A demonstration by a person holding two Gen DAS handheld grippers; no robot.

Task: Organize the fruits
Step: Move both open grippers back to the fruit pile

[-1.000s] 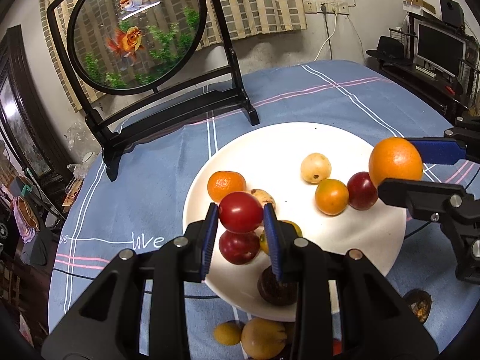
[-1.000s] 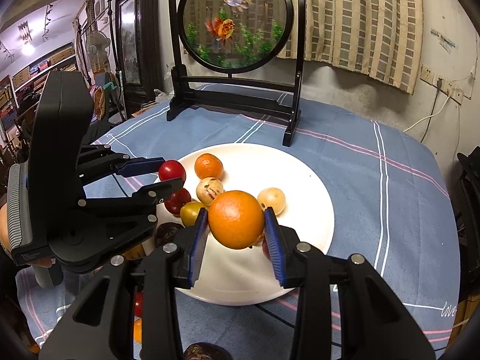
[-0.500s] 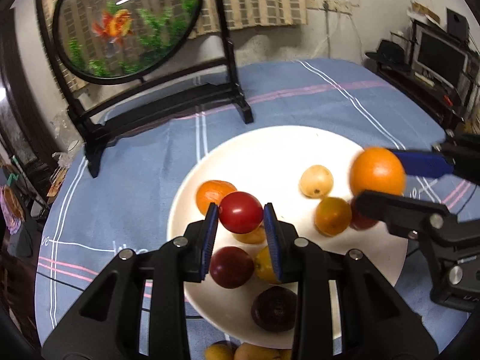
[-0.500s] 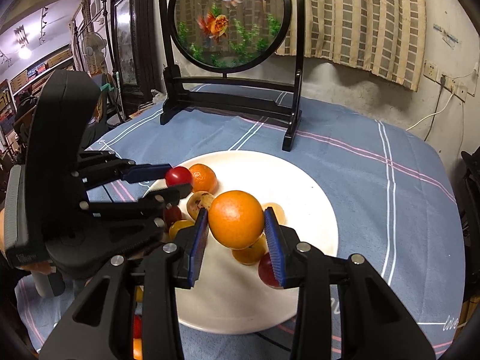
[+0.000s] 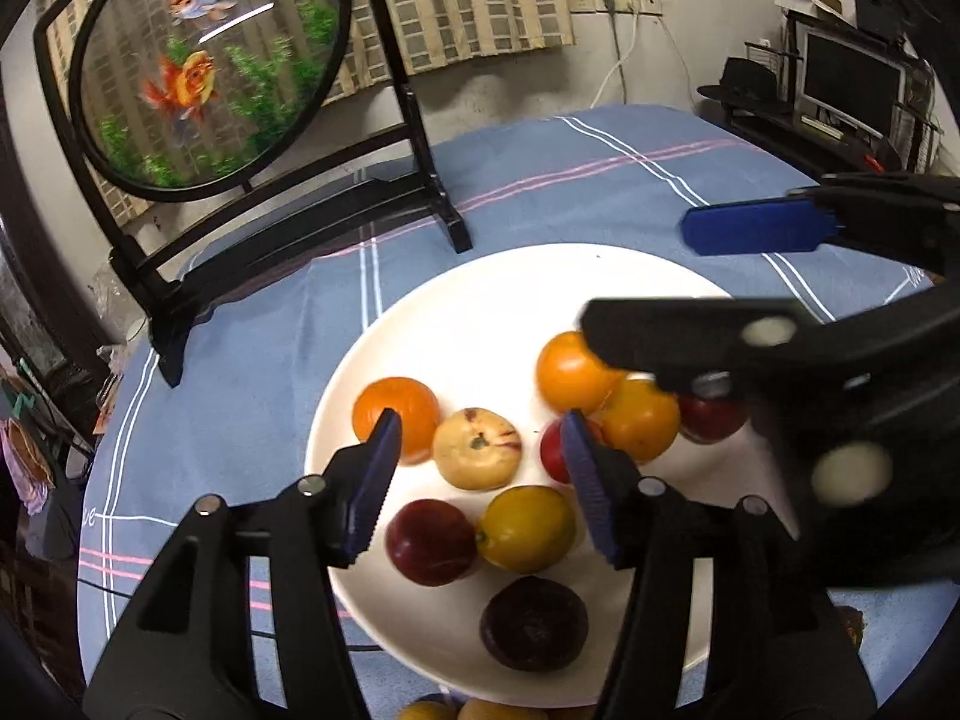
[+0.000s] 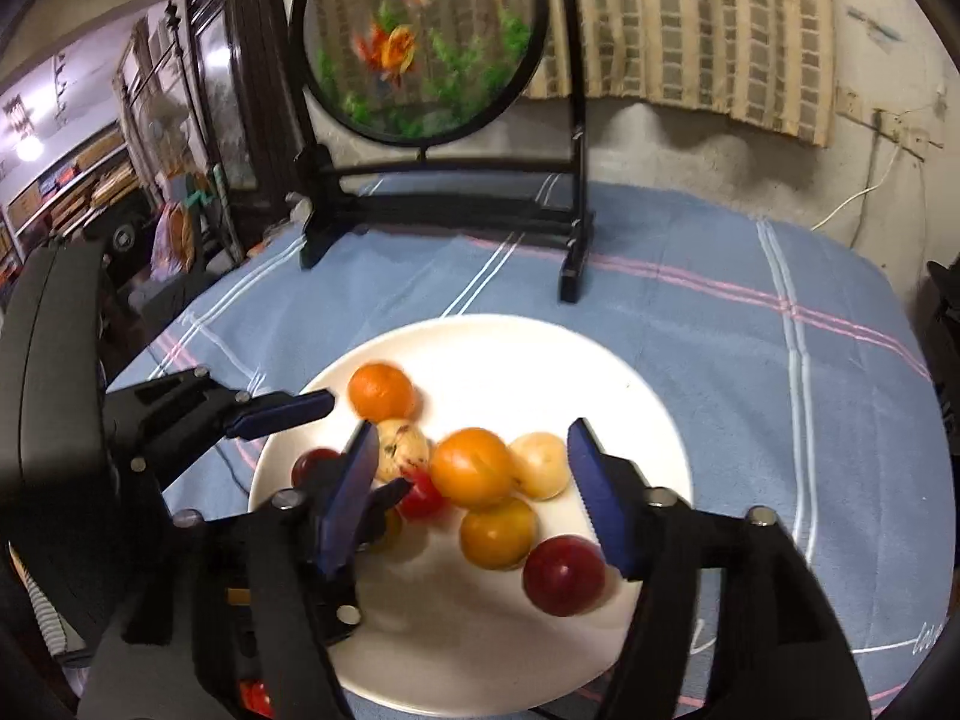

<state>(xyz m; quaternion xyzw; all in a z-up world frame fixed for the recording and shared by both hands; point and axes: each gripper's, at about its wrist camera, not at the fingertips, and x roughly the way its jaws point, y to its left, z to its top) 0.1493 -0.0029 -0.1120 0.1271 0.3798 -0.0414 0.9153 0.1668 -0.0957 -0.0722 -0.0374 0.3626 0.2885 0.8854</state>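
A white plate on the blue tablecloth holds several fruits. My left gripper is open and empty over the plate, above a pale spotted fruit. A small red fruit lies by its right finger. My right gripper is open and empty; the big orange lies on the plate between its fingers. A mandarin, a yellow fruit, dark red plums and a dark purple fruit also lie there.
A round goldfish screen on a black stand stands behind the plate. More fruits lie on the cloth at the plate's near edge. A monitor and shelf stand off the table's right.
Both grippers have opened. The left let go of the small red fruit and the right let go of the big orange; both fruits now lie on the plate.
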